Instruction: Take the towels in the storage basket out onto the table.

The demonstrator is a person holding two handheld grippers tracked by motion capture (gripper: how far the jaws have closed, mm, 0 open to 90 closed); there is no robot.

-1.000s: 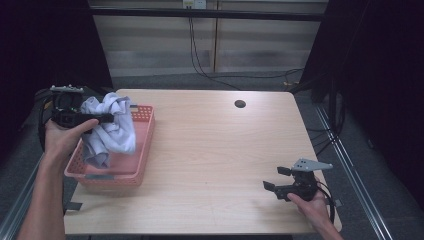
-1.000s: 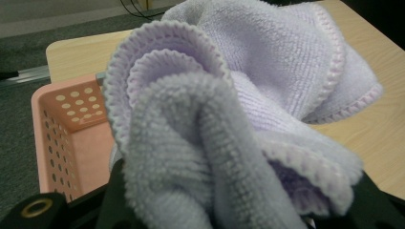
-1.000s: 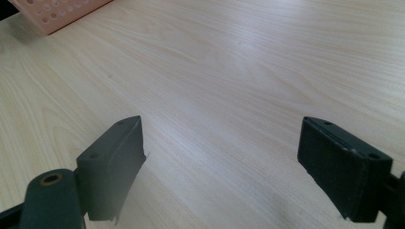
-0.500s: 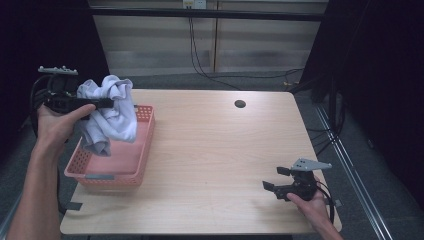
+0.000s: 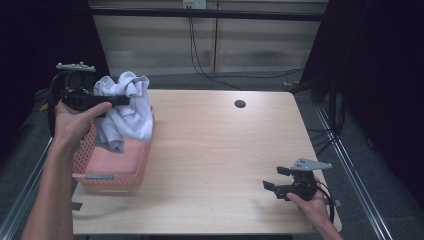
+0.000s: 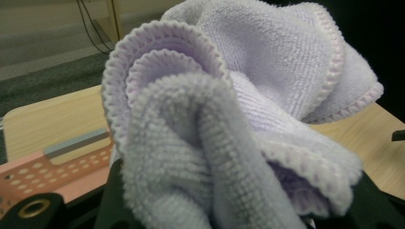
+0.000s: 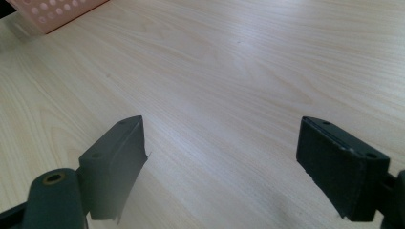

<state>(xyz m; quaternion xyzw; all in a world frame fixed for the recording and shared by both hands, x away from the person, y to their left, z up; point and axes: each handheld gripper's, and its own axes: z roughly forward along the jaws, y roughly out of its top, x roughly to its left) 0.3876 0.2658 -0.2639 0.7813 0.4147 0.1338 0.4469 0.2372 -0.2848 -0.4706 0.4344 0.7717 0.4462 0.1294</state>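
Observation:
A pale lilac towel (image 5: 126, 107) hangs bunched in the air above the pink perforated basket (image 5: 112, 170) at the table's left. My left gripper (image 5: 122, 100) is shut on the towel's upper folds, and the cloth droops down toward the basket's far end. In the left gripper view the towel (image 6: 229, 119) covers both jaws, with the basket's rim (image 6: 52, 167) low at the left. My right gripper (image 5: 272, 181) rests low over the table near the front right corner, open with nothing between its jaws. The right gripper view shows that gripper (image 7: 219, 164) over bare wood.
The wooden table (image 5: 215, 145) has a round cable hole (image 5: 240, 104) near its far edge. A corner of the basket (image 7: 52, 14) shows at the top left of the right gripper view. Dark floor and cables lie beyond the table's far side.
My left gripper has risen with the towel, lifting it from inside the basket to well above its rim. The right gripper has not moved.

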